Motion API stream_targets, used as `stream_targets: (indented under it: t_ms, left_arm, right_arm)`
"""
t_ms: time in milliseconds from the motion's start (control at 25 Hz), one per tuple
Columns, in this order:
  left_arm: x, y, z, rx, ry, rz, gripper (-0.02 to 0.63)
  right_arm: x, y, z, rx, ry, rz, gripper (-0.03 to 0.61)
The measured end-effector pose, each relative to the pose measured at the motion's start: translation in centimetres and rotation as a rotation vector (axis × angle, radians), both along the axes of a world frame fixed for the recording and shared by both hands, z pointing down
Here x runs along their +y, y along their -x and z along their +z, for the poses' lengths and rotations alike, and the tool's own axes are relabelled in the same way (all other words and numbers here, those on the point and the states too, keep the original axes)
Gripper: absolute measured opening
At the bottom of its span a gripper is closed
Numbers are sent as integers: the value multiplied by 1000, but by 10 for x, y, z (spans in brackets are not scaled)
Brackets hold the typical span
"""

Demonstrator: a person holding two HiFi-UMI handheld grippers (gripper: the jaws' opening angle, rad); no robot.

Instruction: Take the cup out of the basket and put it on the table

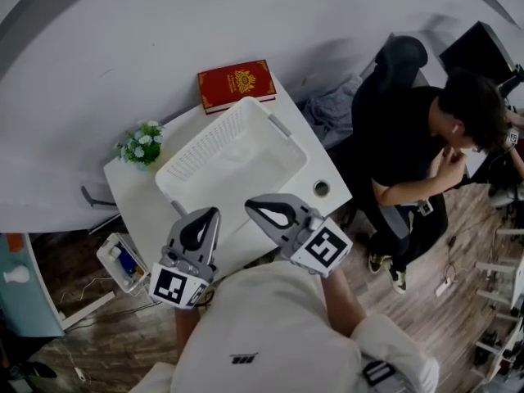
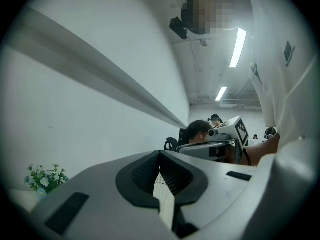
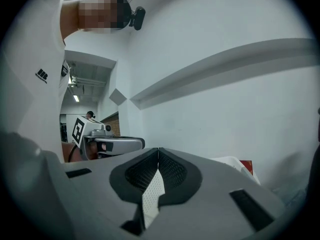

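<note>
White table (image 1: 135,195) bears a basket (image 1: 196,158) that looks empty; a small round thing (image 1: 321,188) just beside it may be the cup (too small to confirm). Left gripper (image 1: 214,213) and right gripper (image 1: 249,205) hang short of the basket, jaws together, holding nothing. Judgement: no grasp in hand; next, locate the cup.

A small white table (image 1: 137,196) with rounded corners stands against a pale wall. A white slatted plastic basket (image 1: 195,159) sits in its middle, a red book (image 1: 236,84) with a gold emblem lies flat at the far edge, and a little bunch of white flowers (image 1: 142,144) stands at the left corner. Near the right corner is a small round dark-centred thing (image 1: 321,188), too small to identify.
</note>
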State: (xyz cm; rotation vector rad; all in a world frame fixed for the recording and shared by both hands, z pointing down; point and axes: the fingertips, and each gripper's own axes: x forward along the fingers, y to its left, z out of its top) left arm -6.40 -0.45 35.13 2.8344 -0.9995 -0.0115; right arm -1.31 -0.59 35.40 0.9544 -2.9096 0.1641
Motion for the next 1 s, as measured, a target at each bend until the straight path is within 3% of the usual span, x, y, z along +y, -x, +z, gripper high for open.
stream_targets:
  t_ms: [280,800,1000]
  left_arm:
    - [-13,5,7,16,16,51,9]
    - [-47,3,20,4,73,-21,9]
    - [-58,-2,25,-5,89,-35,9]
  right_arm:
    - [-14,3,3,41,24,71,14]
    - [-57,-1,21,114,39,6,14]
    - [-79,-11,39,239,82,3,14]
